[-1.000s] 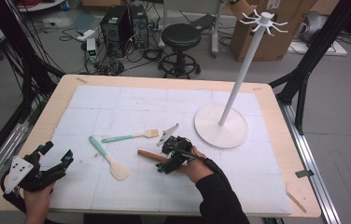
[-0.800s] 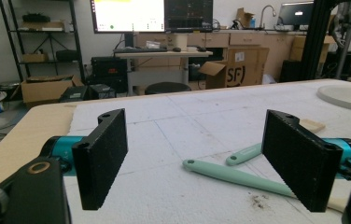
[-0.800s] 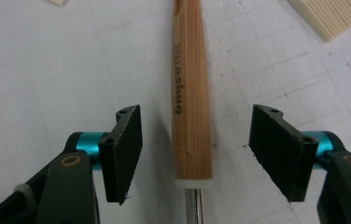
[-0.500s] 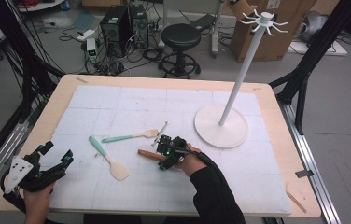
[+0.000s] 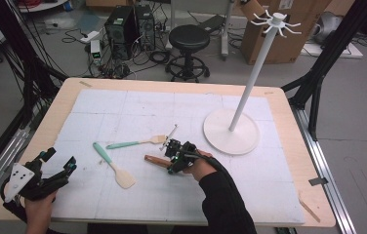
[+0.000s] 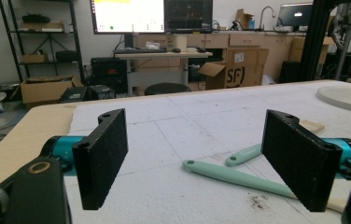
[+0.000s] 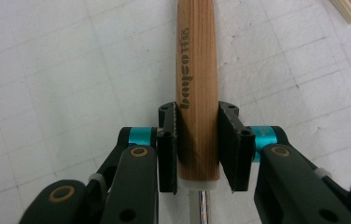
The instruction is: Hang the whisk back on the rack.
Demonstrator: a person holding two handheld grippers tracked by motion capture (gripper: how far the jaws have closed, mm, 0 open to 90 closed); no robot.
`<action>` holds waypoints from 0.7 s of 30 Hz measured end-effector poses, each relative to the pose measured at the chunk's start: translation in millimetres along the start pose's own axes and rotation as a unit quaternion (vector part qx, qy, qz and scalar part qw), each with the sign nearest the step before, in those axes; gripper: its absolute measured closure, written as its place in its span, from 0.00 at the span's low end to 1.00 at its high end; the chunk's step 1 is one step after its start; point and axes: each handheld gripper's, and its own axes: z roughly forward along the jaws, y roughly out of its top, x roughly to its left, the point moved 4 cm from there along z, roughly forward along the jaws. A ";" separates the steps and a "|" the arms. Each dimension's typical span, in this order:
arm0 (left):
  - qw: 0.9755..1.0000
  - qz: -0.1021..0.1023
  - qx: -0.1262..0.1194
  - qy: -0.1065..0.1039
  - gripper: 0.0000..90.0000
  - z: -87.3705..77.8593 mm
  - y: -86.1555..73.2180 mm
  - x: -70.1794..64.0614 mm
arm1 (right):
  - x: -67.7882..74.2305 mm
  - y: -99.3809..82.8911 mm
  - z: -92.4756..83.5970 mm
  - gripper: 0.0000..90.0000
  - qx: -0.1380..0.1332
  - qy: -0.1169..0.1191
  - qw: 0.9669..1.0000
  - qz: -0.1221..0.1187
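Wooden handle (image 7: 197, 93): lies flat on the white surface (image 5: 137, 112), between the jaws of the right claw (image 7: 198, 149).
Right claw: just been closing, pads pinching the handle.
Hidden: the tool's metal end, under the hand.
Left claw (image 6: 201, 158): spread, empty, near the surface's corner.
Count: two mint-handled spatulas (image 5: 113, 165); one white stand (image 5: 231, 131).

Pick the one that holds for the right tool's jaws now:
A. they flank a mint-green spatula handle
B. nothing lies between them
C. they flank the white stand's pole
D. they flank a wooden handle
D: in the right gripper view the right tool has just been closing its jaws, which stand on either side of the wooden handle on the white mat.
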 end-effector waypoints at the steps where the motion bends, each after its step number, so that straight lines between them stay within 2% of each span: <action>1: 1.000 0.000 0.000 0.000 0.26 0.0 0.0 0.0 | 0.1 -0.2 -0.2 0.79 -0.001 -0.001 1.000 0.001; 4: 1.000 0.001 0.000 -0.001 0.26 0.0 0.0 0.0 | 0.2 -1.9 -2.3 0.79 -0.005 0.009 1.000 0.005; 7: 1.000 0.001 -0.001 0.000 0.26 0.0 0.0 0.0 | 0.2 -2.2 -6.1 0.79 -0.011 0.007 1.000 0.006; 15: 1.000 0.001 -0.002 0.000 0.26 -0.3 0.1 -0.2 | 4.7 -3.0 -26.1 0.79 -0.067 0.012 0.998 0.017; 21: 1.000 0.001 -0.003 0.000 0.26 -0.2 0.2 -0.4 | 9.0 -9.7 -45.2 0.79 -0.120 0.021 0.992 0.026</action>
